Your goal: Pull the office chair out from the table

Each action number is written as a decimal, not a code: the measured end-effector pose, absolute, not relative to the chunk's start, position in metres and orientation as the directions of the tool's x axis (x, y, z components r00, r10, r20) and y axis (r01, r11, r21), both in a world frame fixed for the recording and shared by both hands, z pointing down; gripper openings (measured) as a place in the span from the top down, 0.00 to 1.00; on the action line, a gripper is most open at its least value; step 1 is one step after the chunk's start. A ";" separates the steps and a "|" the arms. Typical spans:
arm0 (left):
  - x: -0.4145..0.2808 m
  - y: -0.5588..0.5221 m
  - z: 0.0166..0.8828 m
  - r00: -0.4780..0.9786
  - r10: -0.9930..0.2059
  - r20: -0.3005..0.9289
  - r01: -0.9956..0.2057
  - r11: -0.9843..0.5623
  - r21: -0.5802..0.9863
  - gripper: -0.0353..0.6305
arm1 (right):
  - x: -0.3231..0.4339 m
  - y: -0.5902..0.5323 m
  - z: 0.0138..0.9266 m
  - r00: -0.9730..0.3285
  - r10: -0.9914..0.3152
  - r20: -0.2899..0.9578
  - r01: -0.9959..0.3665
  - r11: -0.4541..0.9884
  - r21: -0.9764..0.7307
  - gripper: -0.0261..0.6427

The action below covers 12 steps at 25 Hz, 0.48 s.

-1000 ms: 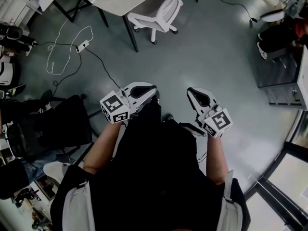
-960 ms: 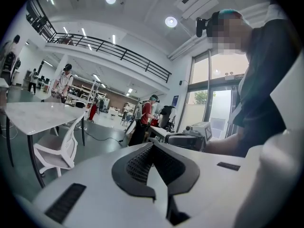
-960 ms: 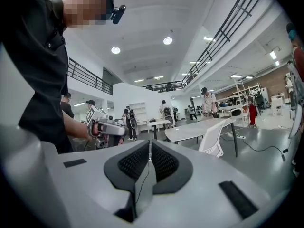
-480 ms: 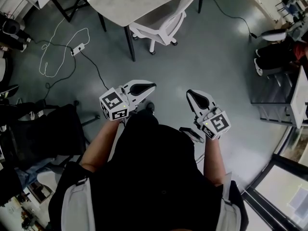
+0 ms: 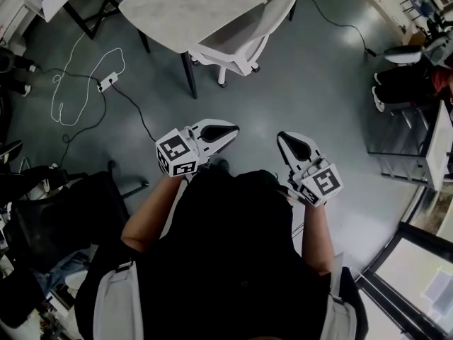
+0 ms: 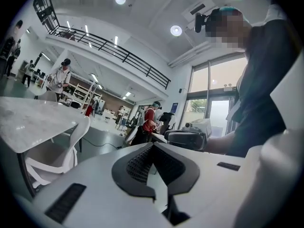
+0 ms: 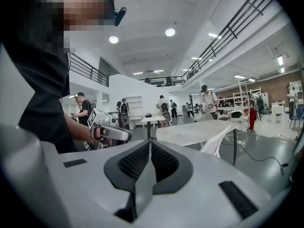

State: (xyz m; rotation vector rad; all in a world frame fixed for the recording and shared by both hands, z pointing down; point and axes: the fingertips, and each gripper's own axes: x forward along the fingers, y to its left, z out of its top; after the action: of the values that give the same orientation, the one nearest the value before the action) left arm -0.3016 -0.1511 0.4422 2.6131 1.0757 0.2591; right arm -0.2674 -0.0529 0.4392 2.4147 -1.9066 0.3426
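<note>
A white office chair sits tucked under the pale marble-topped table at the top of the head view. Both grippers are held out in front of the person's body, well short of the chair, over bare grey floor. My left gripper is shut and holds nothing; its own view shows the chair and the table at the left. My right gripper is shut and empty too. In the right gripper view the table and the chair stand ahead to the right, and the left gripper is at the left.
A white cable with a power strip loops on the floor left of the table. A black chair stands at the near left. A seated person and a metal rack are at the right. Several people stand farther back in the hall.
The table and chair have drawn nearer in the head view as the person walked towards them. Both grippers came along, still shut and side by side.
</note>
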 end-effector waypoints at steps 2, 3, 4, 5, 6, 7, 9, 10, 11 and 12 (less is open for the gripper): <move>-0.292 -0.159 0.445 0.702 0.711 0.046 0.653 -0.669 0.354 0.93 | -0.260 -0.062 0.441 0.217 -0.954 0.205 -0.964 -0.242 -0.106 0.92; -0.287 -0.161 0.446 0.701 0.711 0.045 0.653 -0.666 0.360 0.93 | -0.256 -0.064 0.442 0.218 -0.954 0.207 -0.964 -0.244 -0.109 0.92; -0.282 -0.162 0.446 0.699 0.713 0.045 0.653 -0.663 0.365 0.93 | -0.251 -0.065 0.443 0.218 -0.953 0.209 -0.963 -0.245 -0.113 0.92; -0.277 -0.163 0.448 0.697 0.716 0.049 0.654 -0.661 0.369 0.93 | -0.246 -0.067 0.445 0.219 -0.953 0.210 -0.962 -0.247 -0.117 0.92; -0.273 -0.164 0.450 0.694 0.718 0.056 0.653 -0.661 0.370 0.93 | -0.241 -0.068 0.446 0.219 -0.953 0.210 -0.961 -0.248 -0.122 0.92; -0.268 -0.165 0.453 0.694 0.718 0.062 0.651 -0.662 0.371 0.93 | -0.235 -0.069 0.448 0.219 -0.953 0.209 -0.961 -0.248 -0.126 0.92; -0.256 -0.167 0.458 0.699 0.712 0.072 0.643 -0.669 0.373 0.93 | -0.223 -0.071 0.451 0.213 -0.956 0.203 -0.961 -0.242 -0.132 0.92; -0.249 -0.168 0.459 0.703 0.707 0.075 0.637 -0.673 0.375 0.93 | -0.216 -0.071 0.453 0.209 -0.957 0.200 -0.962 -0.238 -0.133 0.92; -0.241 -0.168 0.460 0.708 0.701 0.078 0.631 -0.679 0.375 0.93 | -0.208 -0.071 0.454 0.204 -0.959 0.196 -0.964 -0.232 -0.132 0.92; -0.232 -0.169 0.461 0.714 0.695 0.083 0.624 -0.686 0.375 0.93 | -0.199 -0.072 0.455 0.198 -0.961 0.193 -0.965 -0.225 -0.132 0.92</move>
State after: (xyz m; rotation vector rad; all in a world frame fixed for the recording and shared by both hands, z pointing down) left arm -0.2318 -0.1695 0.4611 2.6008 1.0326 0.3144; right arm -0.1991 -0.0725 0.4552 2.4172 -1.9439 0.3669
